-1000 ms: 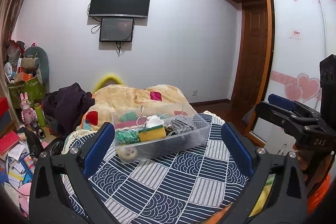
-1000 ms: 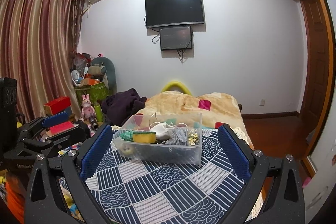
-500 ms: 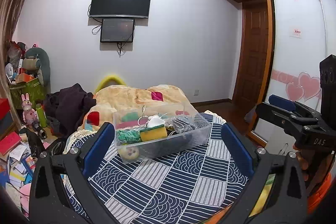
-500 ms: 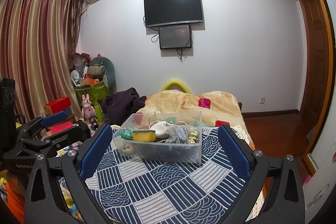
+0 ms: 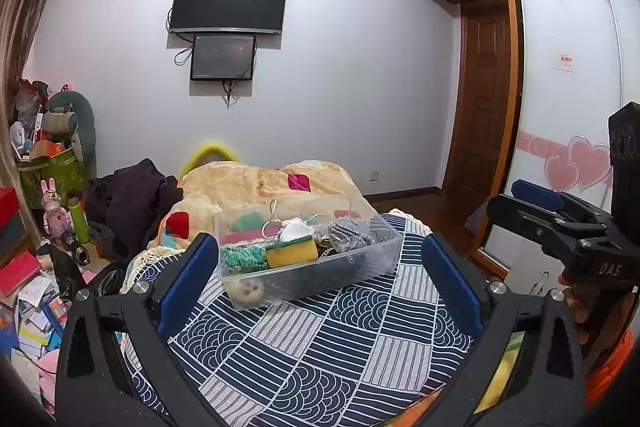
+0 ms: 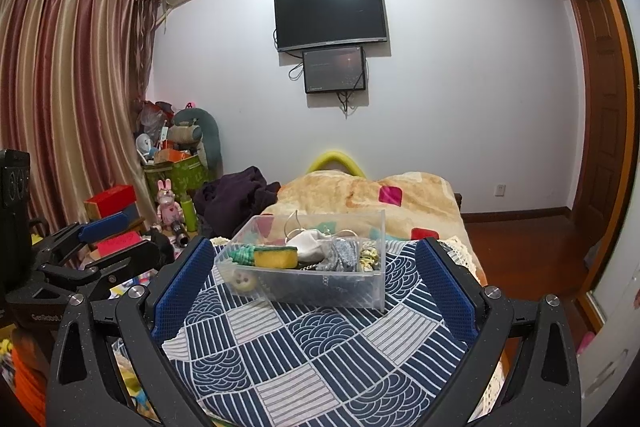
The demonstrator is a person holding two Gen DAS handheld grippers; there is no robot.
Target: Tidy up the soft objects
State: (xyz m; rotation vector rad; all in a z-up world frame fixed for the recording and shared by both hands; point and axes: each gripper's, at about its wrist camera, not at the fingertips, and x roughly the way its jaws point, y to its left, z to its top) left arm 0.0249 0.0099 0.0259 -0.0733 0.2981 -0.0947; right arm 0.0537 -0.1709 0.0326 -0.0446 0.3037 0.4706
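Note:
A clear plastic bin [image 5: 372, 261] [image 6: 352, 291] stands on a navy patterned cloth [image 5: 320, 355] [image 6: 320, 347]. It holds a yellow-green sponge [image 5: 291, 251] [image 6: 276, 255], a green knitted piece [image 5: 242, 257], a white mask [image 5: 295, 229] [image 6: 310, 242], a grey scrubber [image 5: 344, 231] [image 6: 340, 255] and a round plush toy [image 5: 249, 289] [image 6: 243, 281]. My left gripper [image 5: 318, 275] is open and empty, short of the bin. My right gripper [image 6: 312, 279] is open and empty, also short of the bin. Each gripper shows at the edge of the other's view.
A bed with a beige blanket [image 5: 276, 183] lies behind the bin. Dark clothes [image 5: 132, 195] and cluttered boxes and toys [image 5: 48, 211] are to the left. A wardrobe with heart stickers [image 5: 572, 163] and a wooden door [image 5: 484, 107] are to the right.
Both views have drifted slightly; the bin sits a little higher and closer in frame. Both grippers stay open and empty.

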